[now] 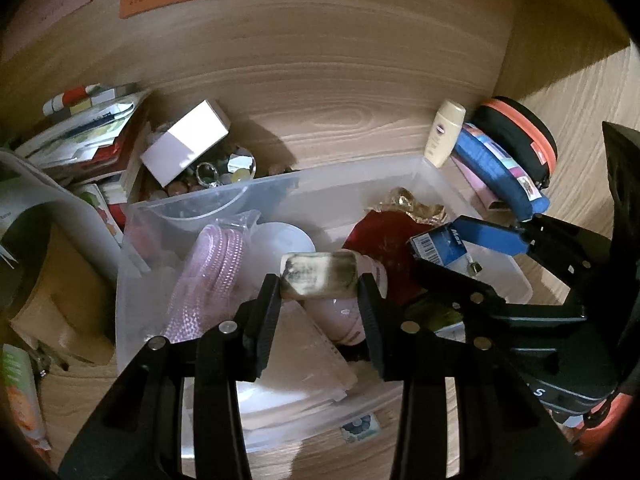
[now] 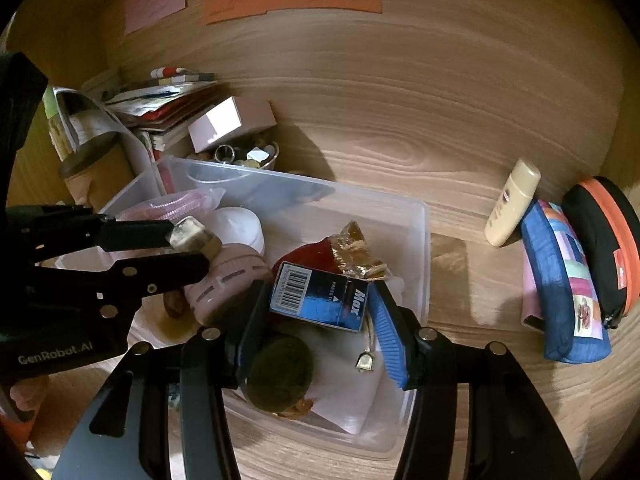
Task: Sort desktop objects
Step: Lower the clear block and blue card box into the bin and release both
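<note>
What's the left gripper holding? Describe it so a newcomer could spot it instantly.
Find the clear plastic bin on the wooden desk. Above its middle, the left gripper clamps a small rounded block, an eraser by the look of it. It alone is cream-white with dark grey smudges, unlike the pink items below.
</note>
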`<state>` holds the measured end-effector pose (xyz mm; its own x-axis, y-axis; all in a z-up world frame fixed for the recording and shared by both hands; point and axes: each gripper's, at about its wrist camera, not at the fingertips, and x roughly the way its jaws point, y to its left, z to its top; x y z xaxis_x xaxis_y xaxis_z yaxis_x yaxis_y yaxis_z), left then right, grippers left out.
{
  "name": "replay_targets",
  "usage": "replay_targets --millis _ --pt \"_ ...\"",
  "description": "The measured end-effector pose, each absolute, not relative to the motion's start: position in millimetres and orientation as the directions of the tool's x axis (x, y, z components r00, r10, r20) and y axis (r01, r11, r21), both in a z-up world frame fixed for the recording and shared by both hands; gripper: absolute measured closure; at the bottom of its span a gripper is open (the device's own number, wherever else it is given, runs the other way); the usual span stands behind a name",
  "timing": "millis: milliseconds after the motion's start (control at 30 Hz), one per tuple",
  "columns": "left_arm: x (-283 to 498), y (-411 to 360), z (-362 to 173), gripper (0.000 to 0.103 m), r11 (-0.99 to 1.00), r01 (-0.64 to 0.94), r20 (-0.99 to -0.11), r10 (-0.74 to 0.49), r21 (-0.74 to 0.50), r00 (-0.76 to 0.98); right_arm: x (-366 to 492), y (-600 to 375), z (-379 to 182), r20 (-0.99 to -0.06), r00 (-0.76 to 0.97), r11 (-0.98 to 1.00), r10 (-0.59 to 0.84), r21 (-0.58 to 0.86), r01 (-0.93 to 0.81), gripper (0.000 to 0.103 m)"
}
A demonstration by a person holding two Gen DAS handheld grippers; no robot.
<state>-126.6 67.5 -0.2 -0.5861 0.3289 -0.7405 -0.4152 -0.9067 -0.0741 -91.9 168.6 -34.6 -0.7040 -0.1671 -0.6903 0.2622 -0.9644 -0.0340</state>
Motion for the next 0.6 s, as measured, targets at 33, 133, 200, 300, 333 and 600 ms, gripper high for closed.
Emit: replay_targets --millis 33,133,200,300,333,600 --pt "-126.5 67.9 -0.3 0.064 -0.907 -0.415 -0.740 0.326 -0.071 -0.588 -91.7 167.8 -34.6 -0.691 -0.704 -0.964 -0.165 -0.039 0.264 0.054" --pt "-126.2 68.1 -0.9 0.064 -0.908 -0.414 -0.743 0.320 -0.064 -0.588 -92.7 167.7 -34.8 -0.701 -0.693 -0.962 -0.168 -0.036 0.269 0.053" --pt "-126.4 66.8 0.1 0.064 -0.909 -0.412 -0.744 0.321 -0.068 -0.585 -93.0 168.4 -34.1 -0.709 -0.684 -0.962 -0.172 -0.029 0.273 0.050" --pt "-123.7 63.3 5.1 0.062 -0.912 -0.404 -0.735 0.320 -0.068 -0.598 -90.7 168.7 -31.6 -0.711 -0.679 -0.960 -0.184 -0.017 0.278 0.045" --pt "-121.8 61.6 8.0 0.061 -0.914 -0.401 -0.728 0.317 -0.064 -0.608 -89.2 168.1 -29.6 -0.709 -0.681 -0.960 -0.184 -0.021 0.281 0.043" --pt "-107.3 52.3 25.1 0.042 -0.924 -0.382 -0.687 0.298 -0.032 -0.663 -73.3 161.8 -16.0 -0.686 -0.706 -0.957 -0.175 -0.050 0.285 0.025"
